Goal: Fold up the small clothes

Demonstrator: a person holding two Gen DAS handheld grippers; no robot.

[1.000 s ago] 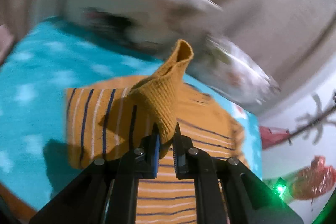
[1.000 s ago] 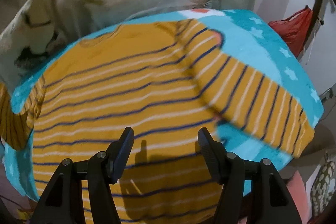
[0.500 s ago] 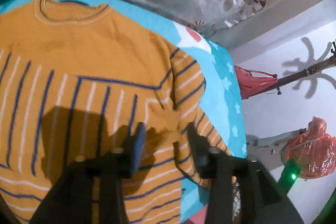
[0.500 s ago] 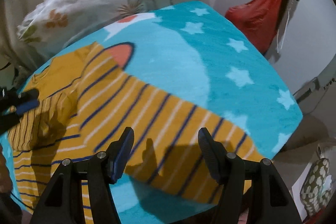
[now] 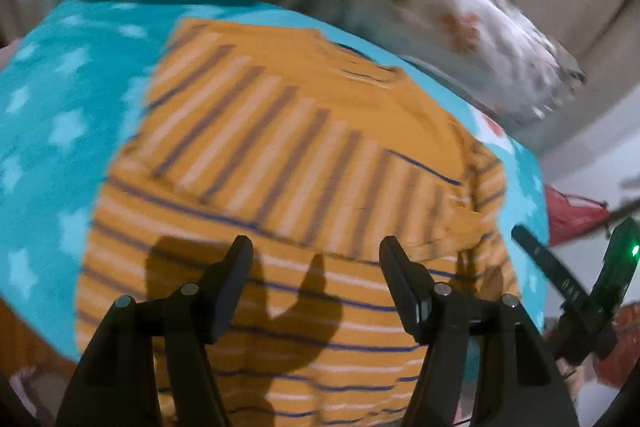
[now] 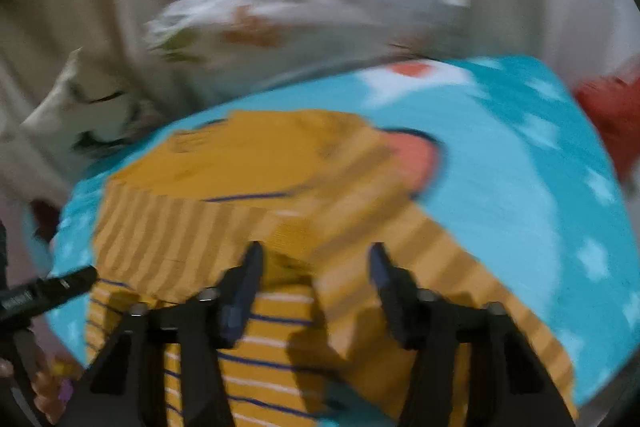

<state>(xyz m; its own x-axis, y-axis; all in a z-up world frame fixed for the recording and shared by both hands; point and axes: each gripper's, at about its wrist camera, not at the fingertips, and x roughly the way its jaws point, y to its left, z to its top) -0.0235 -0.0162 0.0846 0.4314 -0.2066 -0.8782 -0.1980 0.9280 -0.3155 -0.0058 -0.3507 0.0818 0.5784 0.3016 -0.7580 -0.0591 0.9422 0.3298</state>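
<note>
A small mustard-yellow sweater (image 5: 288, 163) with navy and white stripes lies flat on a turquoise star blanket (image 5: 52, 115). One sleeve lies folded across its chest. My left gripper (image 5: 316, 259) is open and empty, above the sweater's lower body. In the right wrist view the sweater (image 6: 248, 163) shows its other sleeve (image 6: 472, 291) stretched out to the lower right. My right gripper (image 6: 316, 263) is open and empty, over the place where that sleeve meets the body. Both views are motion-blurred.
Floral pillows (image 5: 460, 15) lie at the far edge of the blanket. A red bag (image 5: 572, 215) hangs off to the right. The right gripper shows at the right of the left wrist view (image 5: 560, 279). The left gripper's finger shows at the left of the right wrist view (image 6: 48, 291).
My left gripper let go of the sleeve cuff it held up; the sleeve now lies folded across the chest, and the gripper has pulled back. My right gripper swung from the outstretched sleeve towards the body.
</note>
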